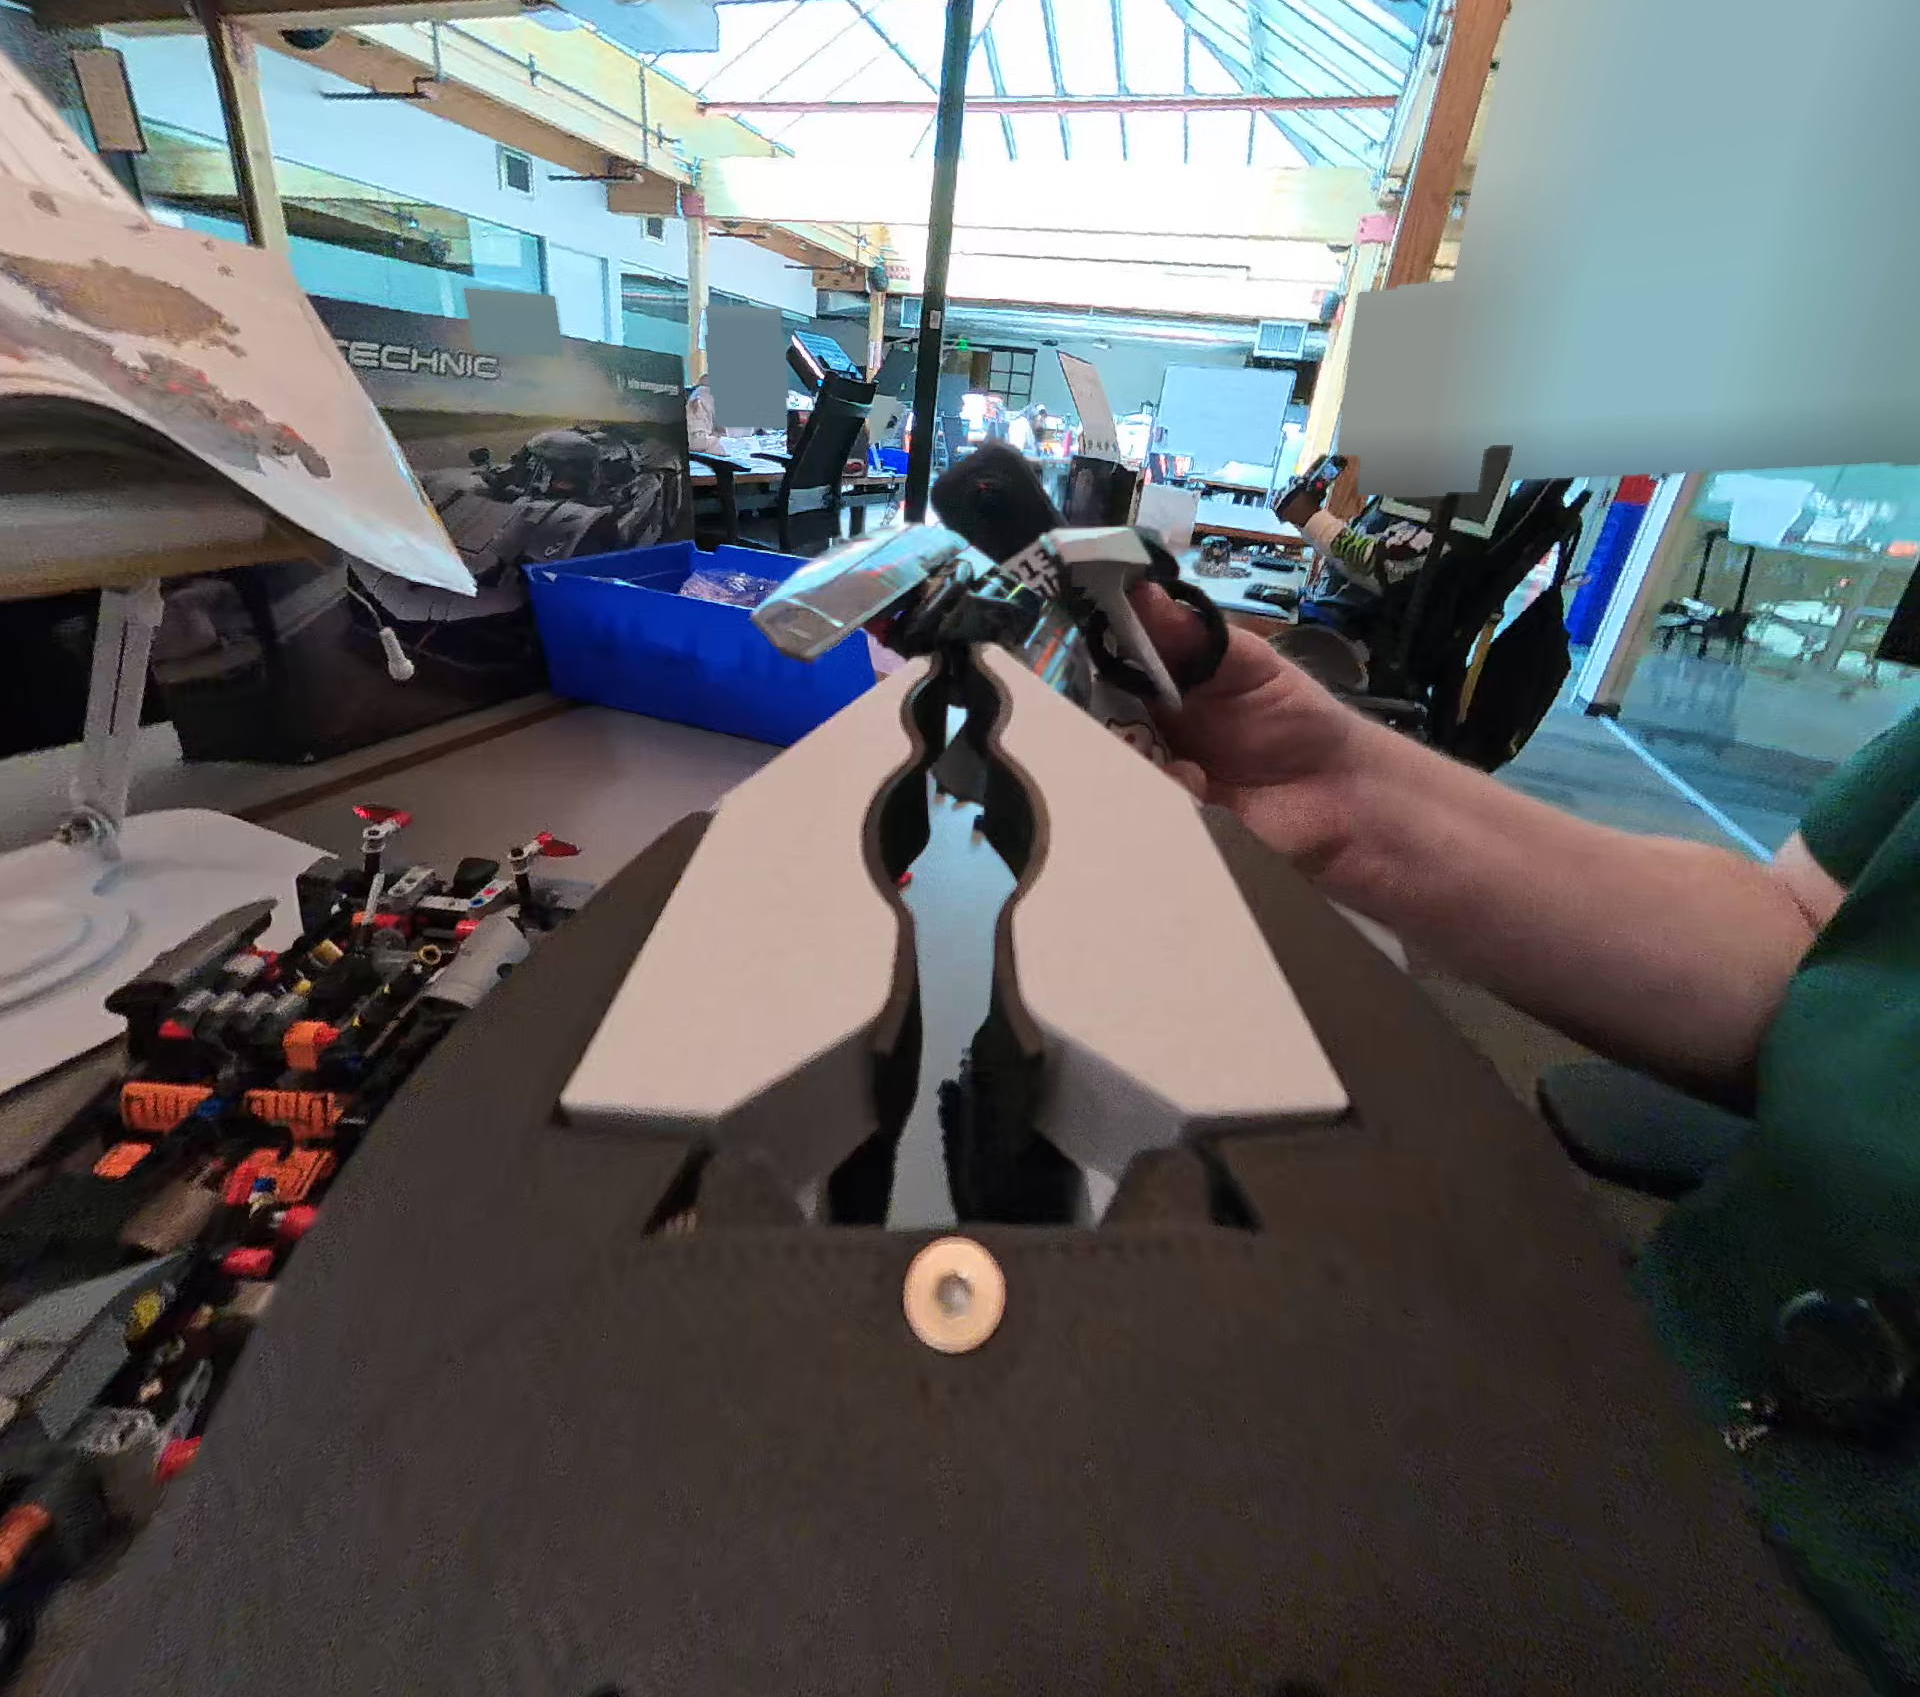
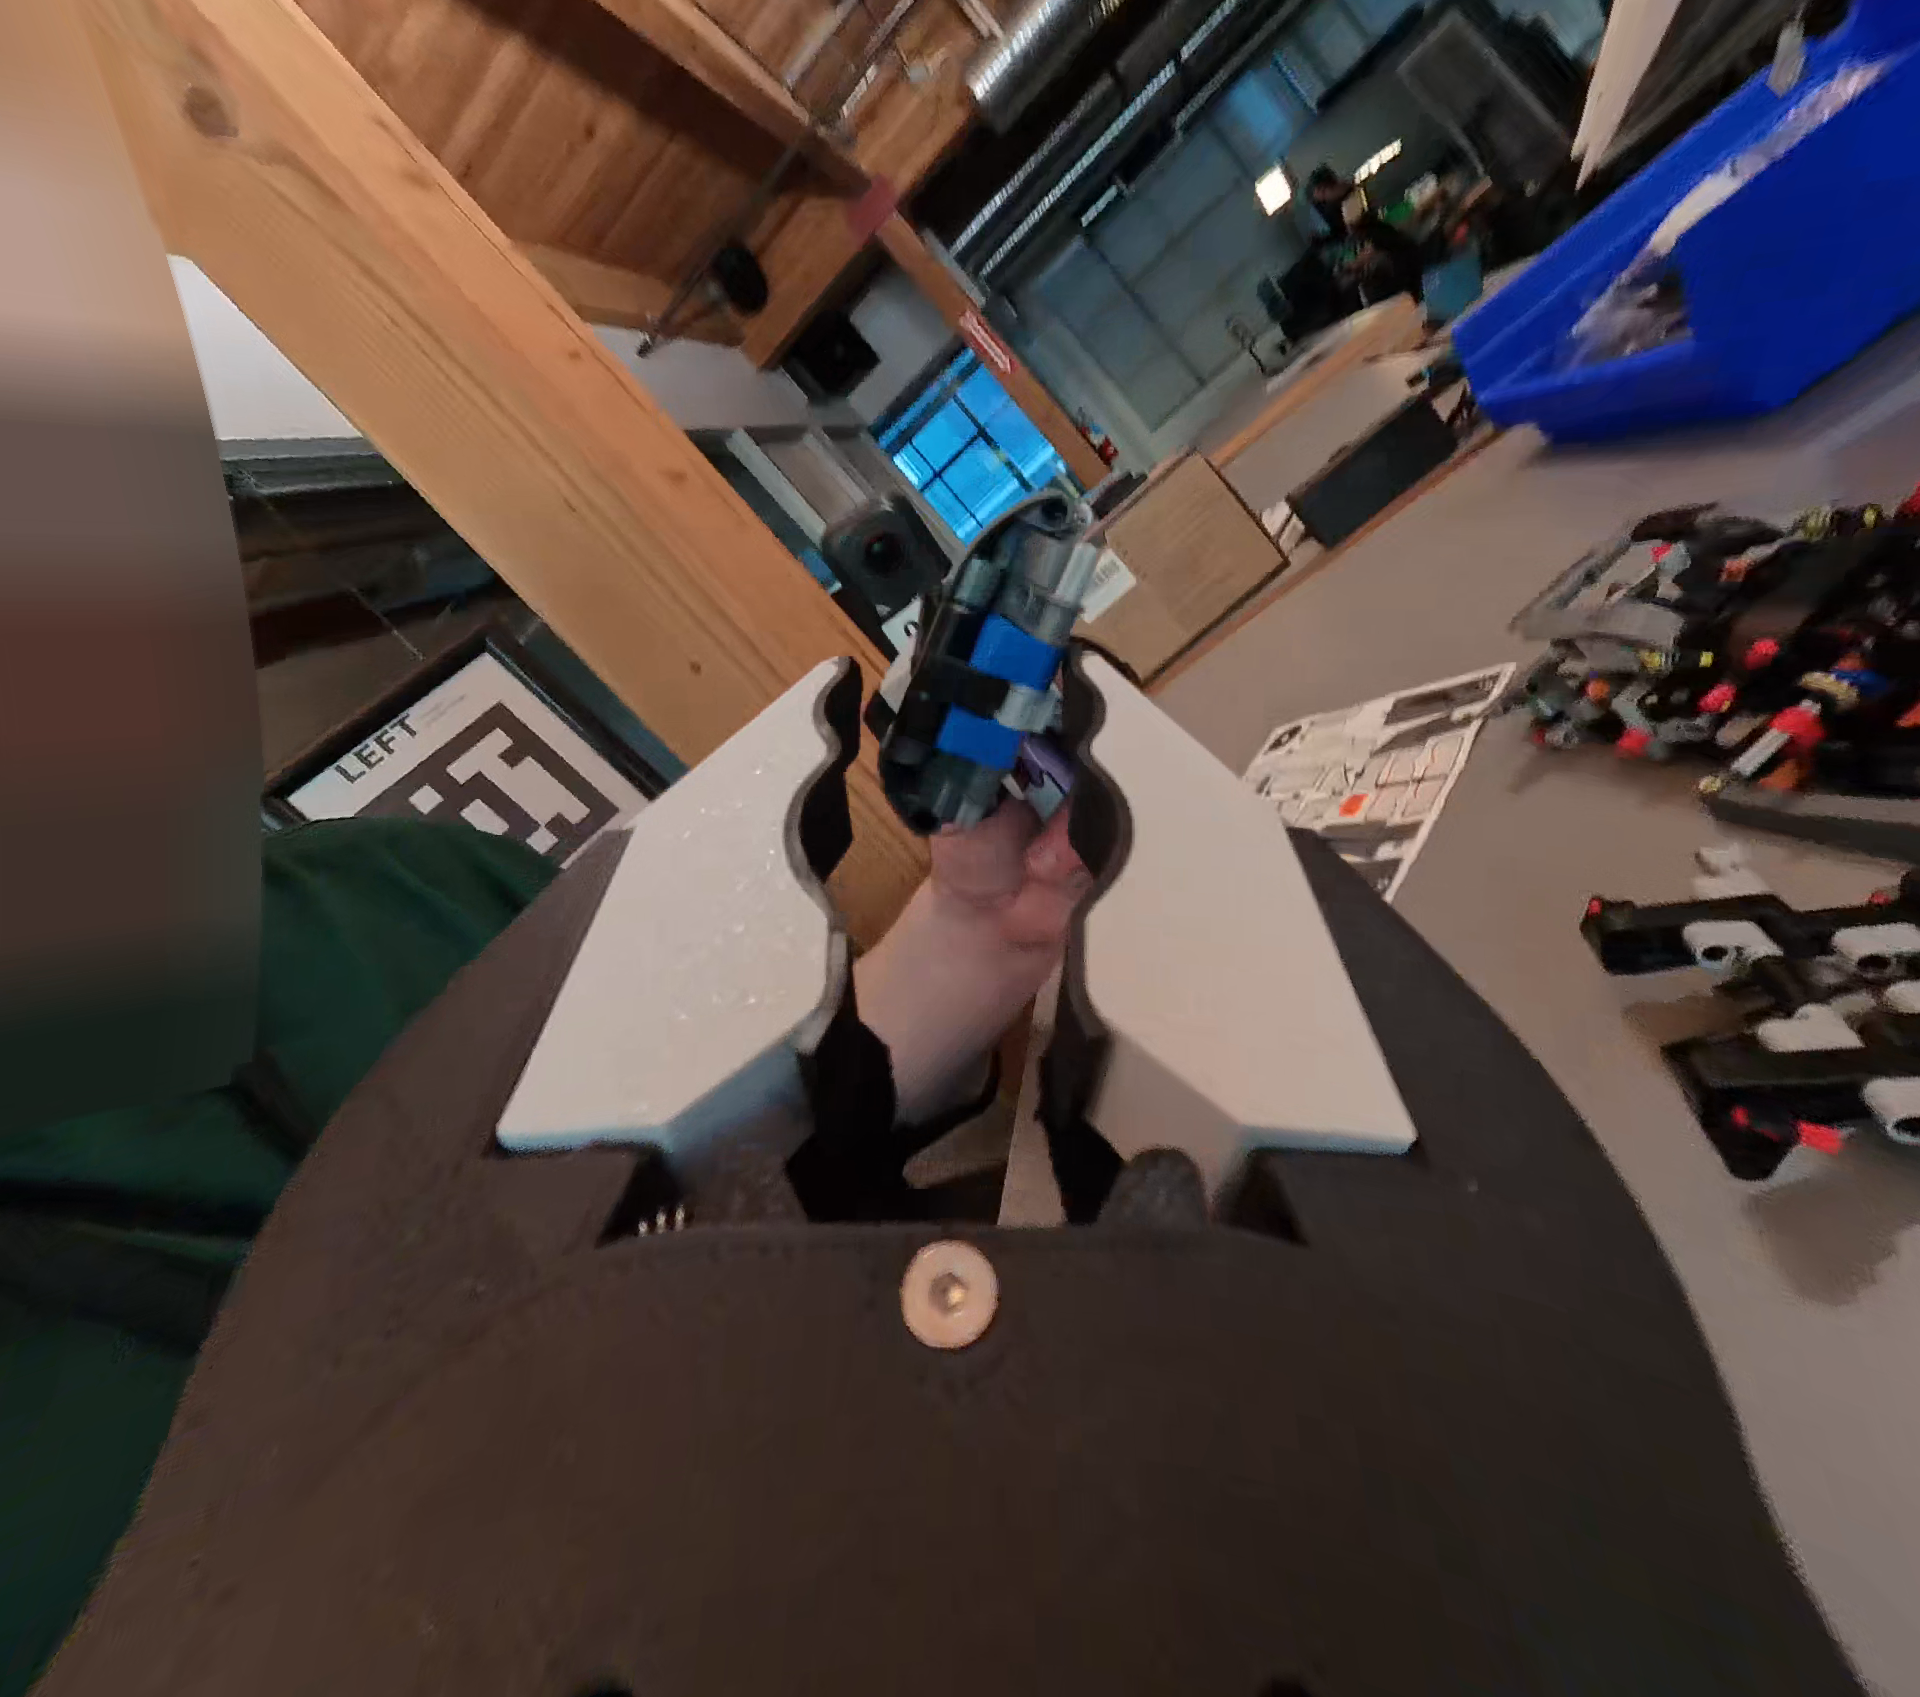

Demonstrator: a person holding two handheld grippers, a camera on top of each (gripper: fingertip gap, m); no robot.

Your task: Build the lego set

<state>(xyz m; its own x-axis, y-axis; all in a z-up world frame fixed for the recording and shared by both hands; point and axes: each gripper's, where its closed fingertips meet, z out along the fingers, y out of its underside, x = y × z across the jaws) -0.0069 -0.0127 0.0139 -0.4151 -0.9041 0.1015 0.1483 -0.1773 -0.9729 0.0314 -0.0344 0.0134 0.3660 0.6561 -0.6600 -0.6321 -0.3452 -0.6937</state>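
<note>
A small blue-and-grey lego subassembly (image 2: 982,676) is pinched at the tips of the right claw (image 2: 966,712), held aloft. The left claw (image 1: 961,681) is nearly pressed together around a black piece. The large lego model (image 1: 260,1065) on the bench (image 2: 1455,598) is seen in both views; the sticker sheet (image 2: 1371,764) only in the right.

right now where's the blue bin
In the left wrist view the blue bin sits on the table behind the left gripper, right of the set's box.

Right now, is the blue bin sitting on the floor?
No, the blue bin rests on the grey table, behind the partly built lego model.
</note>
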